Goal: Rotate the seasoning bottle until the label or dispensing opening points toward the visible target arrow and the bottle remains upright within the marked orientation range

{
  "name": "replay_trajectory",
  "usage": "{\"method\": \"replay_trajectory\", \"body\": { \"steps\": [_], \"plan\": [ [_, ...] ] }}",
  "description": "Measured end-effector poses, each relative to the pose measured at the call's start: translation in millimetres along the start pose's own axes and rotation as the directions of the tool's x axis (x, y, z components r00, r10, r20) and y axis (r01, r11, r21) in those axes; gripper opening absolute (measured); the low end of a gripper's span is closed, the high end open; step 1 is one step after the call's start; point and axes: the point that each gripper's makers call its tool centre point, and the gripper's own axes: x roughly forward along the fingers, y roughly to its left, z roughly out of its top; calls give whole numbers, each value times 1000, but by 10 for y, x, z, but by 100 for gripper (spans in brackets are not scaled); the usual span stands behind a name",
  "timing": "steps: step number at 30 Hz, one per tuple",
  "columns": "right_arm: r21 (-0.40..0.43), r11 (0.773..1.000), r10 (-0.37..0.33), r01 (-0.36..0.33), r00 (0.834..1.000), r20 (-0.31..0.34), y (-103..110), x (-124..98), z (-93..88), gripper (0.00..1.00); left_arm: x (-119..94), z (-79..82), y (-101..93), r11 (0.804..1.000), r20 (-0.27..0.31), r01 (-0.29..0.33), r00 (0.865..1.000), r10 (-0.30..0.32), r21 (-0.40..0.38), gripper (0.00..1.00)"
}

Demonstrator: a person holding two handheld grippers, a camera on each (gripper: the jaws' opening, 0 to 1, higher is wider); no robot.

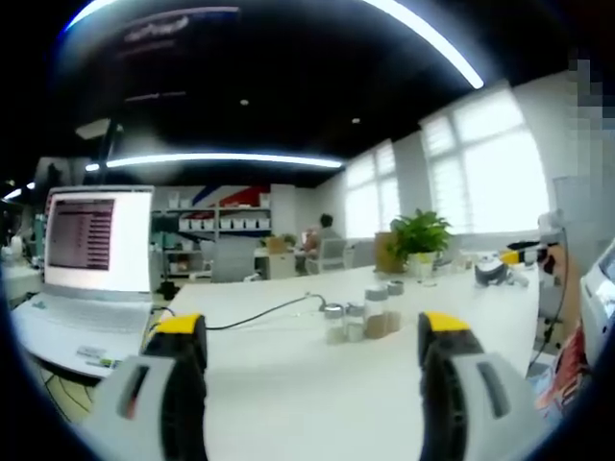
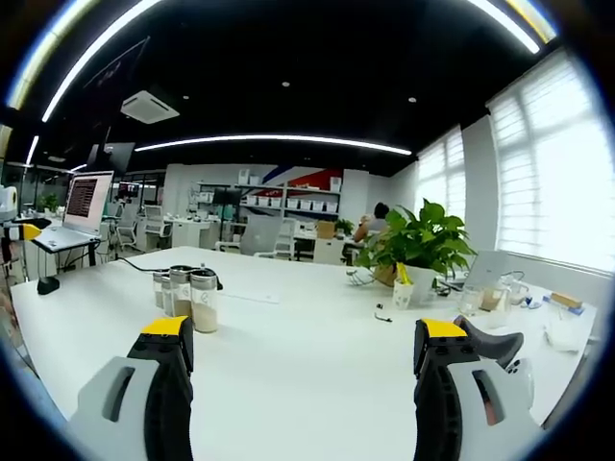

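Observation:
Several clear seasoning bottles with silver caps stand upright in a cluster on the white table; in the left gripper view the cluster (image 1: 363, 315) is ahead, slightly right of centre, and in the right gripper view the cluster (image 2: 187, 294) is at the left, just beyond the left jaw. My left gripper (image 1: 313, 341) is open with nothing between its yellow-tipped jaws, short of the bottles. My right gripper (image 2: 305, 346) is open too and holds nothing, with the bottles to its left. No arrow marking can be made out on the table.
An open laptop (image 1: 85, 252) sits on the table (image 1: 288, 384) at the left, with a black cable (image 1: 269, 312) running toward the bottles. A potted plant (image 2: 415, 248) and small items stand at the far side. A person sits at a desk in the background.

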Motion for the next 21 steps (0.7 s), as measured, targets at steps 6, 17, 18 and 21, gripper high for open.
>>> {"method": "replay_trajectory", "body": {
  "steps": [6, 17, 18, 21],
  "plan": [
    [18, 999, 30, -31, 1000, 5, 83, 40, 14, 98, 29, -31, -24, 1000, -11, 5, 1000, -5, 8, 96],
    [-41, 999, 21, -20, 999, 35, 62, 148, 241, 98, -68, 33, 18, 999, 12, -49, 999, 49, 9, 95],
    [-48, 999, 26, -24, 999, 38, 67, 167, 275, 98, -73, 38, 30, 998, 13, -55, 998, 55, 15, 95],
    [-68, 996, 61, -57, 997, 56, 132, 244, 382, 98, -82, 34, 48, 998, 12, -62, 998, 62, 15, 95]
  ]
}}
